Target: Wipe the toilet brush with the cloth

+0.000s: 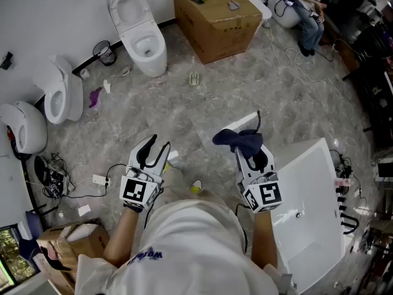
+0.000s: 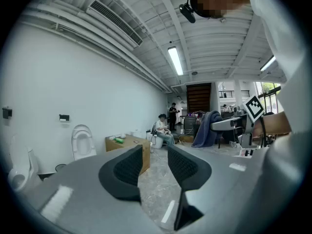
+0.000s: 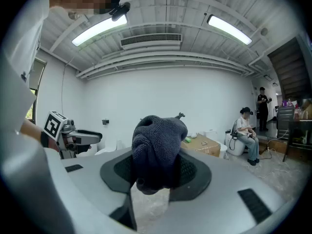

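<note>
Stands on a grey marbled floor with both grippers out in front, near level; pinches a dark blue knitted cloth (image 1: 238, 140) between the jaws of the right gripper (image 1: 250, 151), bunched fabric spilling up over the pads; holds the left gripper (image 1: 156, 149) with jaws spread wide, nothing between them but floor.

Appears to be at the opening step: cloth in hand, wiping not yet begun; shows no toilet brush with any certainty in the three views, so leaves its place unknown.

Calls next, on this reading, for finding the brush, closing the free left gripper on its handle, then bringing the cloth up against shaft and bristle end; asks for a firm hold on the cloth while rubbing, lest the loose bundle slip from the pads.

Counts as follows: two grippers; one cloth; three white ceramic toilets (image 1: 144, 45) ranged along the pale wall at upper left, well apart from the grippers; one small black wire bin (image 1: 105, 53) beside the nearest of them; one brown cardboard box (image 1: 215, 23) beyond, small items on top; one white moulded panel (image 1: 307, 183) just beside the right gripper; two other people at the far end, one seated (image 1: 307, 14), one standing (image 2: 172, 112).
</note>
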Demonstrator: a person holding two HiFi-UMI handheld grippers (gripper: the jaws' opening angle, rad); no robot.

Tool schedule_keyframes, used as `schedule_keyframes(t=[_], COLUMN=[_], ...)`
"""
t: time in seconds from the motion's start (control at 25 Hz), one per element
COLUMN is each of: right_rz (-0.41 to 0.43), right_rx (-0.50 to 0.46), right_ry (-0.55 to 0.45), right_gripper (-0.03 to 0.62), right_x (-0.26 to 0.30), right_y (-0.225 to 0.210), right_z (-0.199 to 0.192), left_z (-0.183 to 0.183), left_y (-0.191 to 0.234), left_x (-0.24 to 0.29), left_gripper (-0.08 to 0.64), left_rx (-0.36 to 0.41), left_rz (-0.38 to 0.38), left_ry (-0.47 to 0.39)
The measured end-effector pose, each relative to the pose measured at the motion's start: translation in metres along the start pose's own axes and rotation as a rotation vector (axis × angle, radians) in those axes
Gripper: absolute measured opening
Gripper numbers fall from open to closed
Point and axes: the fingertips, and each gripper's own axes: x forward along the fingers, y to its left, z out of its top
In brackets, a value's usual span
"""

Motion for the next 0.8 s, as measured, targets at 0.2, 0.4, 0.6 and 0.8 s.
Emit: schedule_keyframes(t=[0.2, 0.4, 0.6, 0.8], right_rz=[0.009, 0.022, 0.034, 0.036], right_rx=[-0.01, -0.027, 0.014, 0.027], right_ry=[0.014, 0.015, 0.002, 0.003], right_gripper=[0.156, 0.156, 0.163, 0.164], right_x=[-0.003, -0.003, -0.003, 0.0], right_y=[0.0, -0.001, -0.002, -0.003], right_z=[-0.005, -0.007, -0.011, -0.014], left_z=[0.0, 0.003, 0.005, 0.009], left_y=[-0.011, -0.017, -0.017, -0.016], left_x=[-0.006, -0.013, -0.022, -0.025], left_gripper=[0.16, 0.153, 0.152, 0.148], left_rx=[0.005, 0.016, 0.026, 0.044], left_rz=[0.01, 0.032, 0.056, 0.066], left_ry=[0.019, 0.024, 0.036, 0.048])
